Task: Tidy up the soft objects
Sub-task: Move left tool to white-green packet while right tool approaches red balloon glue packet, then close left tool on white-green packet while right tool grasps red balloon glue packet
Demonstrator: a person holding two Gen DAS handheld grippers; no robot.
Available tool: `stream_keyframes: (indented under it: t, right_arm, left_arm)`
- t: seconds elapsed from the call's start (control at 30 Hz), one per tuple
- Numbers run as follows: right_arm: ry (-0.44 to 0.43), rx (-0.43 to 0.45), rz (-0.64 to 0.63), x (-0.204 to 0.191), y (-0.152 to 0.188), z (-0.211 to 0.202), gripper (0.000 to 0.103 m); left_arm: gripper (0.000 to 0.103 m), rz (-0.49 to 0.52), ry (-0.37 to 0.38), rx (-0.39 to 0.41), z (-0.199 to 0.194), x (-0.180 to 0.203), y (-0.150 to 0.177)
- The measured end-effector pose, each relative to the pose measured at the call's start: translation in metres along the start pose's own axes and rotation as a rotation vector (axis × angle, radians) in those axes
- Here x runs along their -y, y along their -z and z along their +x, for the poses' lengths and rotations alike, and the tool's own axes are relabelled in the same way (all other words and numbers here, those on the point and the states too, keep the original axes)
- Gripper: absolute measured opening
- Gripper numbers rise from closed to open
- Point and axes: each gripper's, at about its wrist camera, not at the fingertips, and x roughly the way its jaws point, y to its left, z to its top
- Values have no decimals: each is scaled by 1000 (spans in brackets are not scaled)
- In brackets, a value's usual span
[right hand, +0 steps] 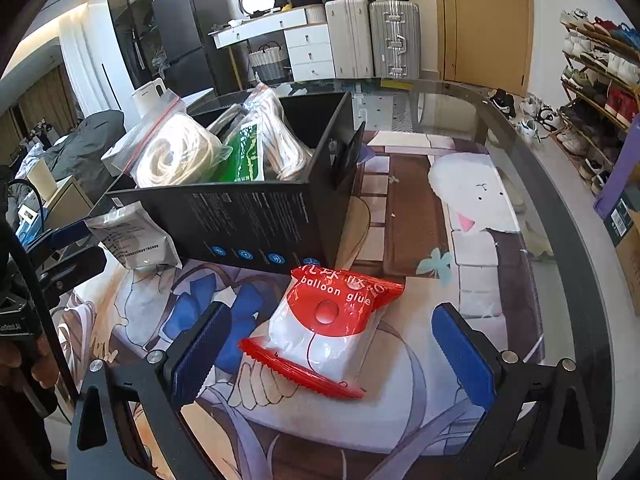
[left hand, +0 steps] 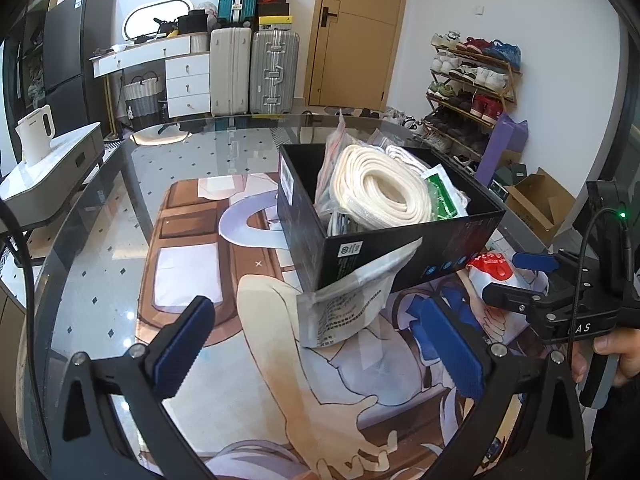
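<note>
Left wrist view: the left gripper (left hand: 316, 356) stands with jaws wide and empty above the printed mat (left hand: 192, 268). A grey printed sachet (left hand: 352, 300) lies just ahead, between the finger lines, leaning against the near corner of the black box (left hand: 384, 256). Its long axis runs up toward the box wall. The box already holds a bagged white rope coil (left hand: 380, 188) and a green packet (left hand: 442, 196). The right gripper (left hand: 532, 280) is seen at the right edge, over the red-and-white packet (left hand: 496, 270).

Right wrist view: the right gripper (right hand: 332, 352) is likewise spread wide, holding nothing. The balloon glue packet (right hand: 328, 332) lies flat on the mat directly between the jaws, apart from both pads, its long axis running away toward the box and slightly rightward. This hand is the nearer to it.

Assessment: the jaws straddle the packet's short side, so closing should seize it. The box wall (right hand: 248, 224) stands just beyond; the packet must be lifted over it. The glass table's edge (right hand: 560, 208) is well clear.
</note>
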Motion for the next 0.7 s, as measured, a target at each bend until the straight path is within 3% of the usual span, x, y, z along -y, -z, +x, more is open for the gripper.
stream_keyframes:
  t: [0.17,0.37,0.53,0.7]
  right_arm:
    - [4,-26,-7,-3,0,10,101]
    - [36,-27,-44,-9,1,16,93]
    - [51,-22,-61,-12,2,16,83]
    - [48,-18,-63,-12,2,14,76]
  left_arm:
    - [103,-3,18,-24,6,-2,1]
    - [100,54,30,-48,14,9,2]
    - [85,83,33,-75,19,15,2]
    - [59,81,46,-86,21,13,2]
